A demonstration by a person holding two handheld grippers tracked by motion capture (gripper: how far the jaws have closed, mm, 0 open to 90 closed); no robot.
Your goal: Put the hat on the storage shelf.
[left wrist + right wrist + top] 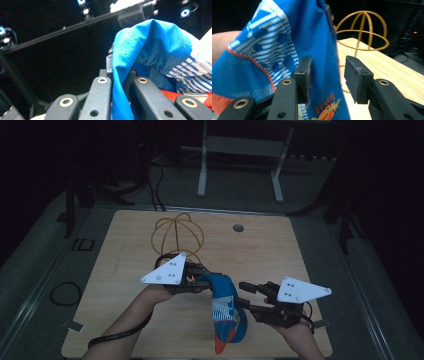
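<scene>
The blue cloth point(223, 305) looks thin, soft and light, so it will flop and fold. It has white stripes, orange trim and a netted part. It hangs above the wooden tabletop point(130, 270) from the left gripper point(197, 281), which pinches its top edge. The right gripper point(328, 76) is spread wide beside it; a good hold would be the hem. A yellow wire ball point(177, 235) sits behind.

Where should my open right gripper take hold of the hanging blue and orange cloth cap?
Take the free blue edge of the blue and orange cloth cap that hangs between the right gripper pads. The left gripper pinches its top, so the cloth drapes down in a thin fold. Come in level from the right gripper's side and close there, probably below the left gripper's pinch, clear of the yellow wire sphere.
</scene>
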